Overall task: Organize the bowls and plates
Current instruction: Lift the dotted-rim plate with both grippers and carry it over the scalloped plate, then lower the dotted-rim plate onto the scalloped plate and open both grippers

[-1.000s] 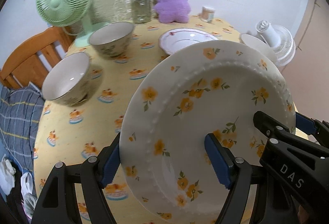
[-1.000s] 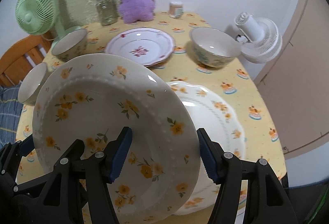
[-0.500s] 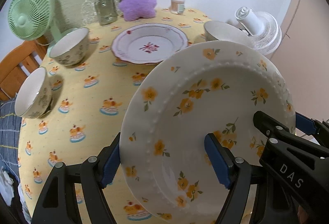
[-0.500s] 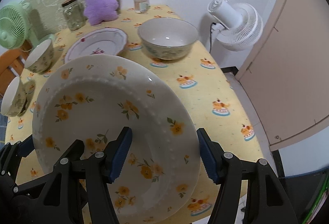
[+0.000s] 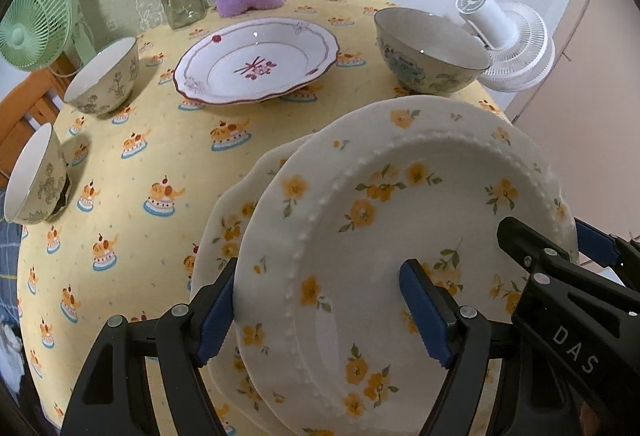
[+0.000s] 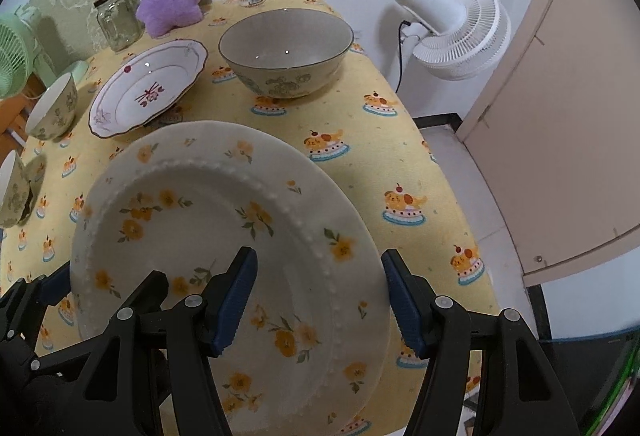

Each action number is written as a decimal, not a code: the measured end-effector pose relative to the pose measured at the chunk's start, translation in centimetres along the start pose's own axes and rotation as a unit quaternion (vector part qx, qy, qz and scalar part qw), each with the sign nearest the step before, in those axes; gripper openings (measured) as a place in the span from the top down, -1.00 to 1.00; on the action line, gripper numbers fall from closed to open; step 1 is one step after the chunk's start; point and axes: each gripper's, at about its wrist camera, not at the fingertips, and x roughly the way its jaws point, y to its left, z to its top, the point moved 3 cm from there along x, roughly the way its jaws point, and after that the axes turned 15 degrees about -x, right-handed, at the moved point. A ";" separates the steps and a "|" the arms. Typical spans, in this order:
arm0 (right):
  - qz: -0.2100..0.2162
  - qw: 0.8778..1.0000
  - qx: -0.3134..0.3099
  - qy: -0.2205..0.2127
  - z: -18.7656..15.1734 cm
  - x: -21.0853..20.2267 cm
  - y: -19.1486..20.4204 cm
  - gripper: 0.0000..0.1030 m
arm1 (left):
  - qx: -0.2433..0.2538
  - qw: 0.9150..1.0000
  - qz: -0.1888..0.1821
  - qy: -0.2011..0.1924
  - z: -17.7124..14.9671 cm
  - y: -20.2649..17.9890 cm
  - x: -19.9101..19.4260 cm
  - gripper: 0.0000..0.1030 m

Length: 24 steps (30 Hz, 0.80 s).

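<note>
Held plate (image 5: 400, 236) moved over 2nd plate (image 5: 230, 220), both hand-held grippers (image 5: 320, 308) (image 6: 316, 296) gripping it; big bowl (image 6: 286, 51) behind.

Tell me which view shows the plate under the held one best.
Left wrist. There the lower plate shows a scalloped rim with yellow flowers, left of the held plate. In the right wrist view the held plate covers it almost fully; I can't pick it out.

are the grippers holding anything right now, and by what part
Both hold the yellow-flowered plate by its rim: the left gripper clamps the left edge, the right gripper the opposite edge, each with one finger over the face.
</note>
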 end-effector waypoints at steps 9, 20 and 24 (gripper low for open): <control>0.015 1.000 -0.021 0.012 0.8 1.6 0.4 -0.30 | -0.023 0.999 0.020 0.022 0.2 0.6 1.7 -0.55; 0.018 0.999 -0.033 0.020 1.6 2.7 0.8 -0.30 | -0.018 0.999 0.045 0.009 0.6 0.4 2.0 -0.57; 0.013 0.999 -0.040 0.022 1.5 2.7 0.9 -0.24 | -0.011 0.998 0.057 0.008 0.5 0.2 2.0 -0.60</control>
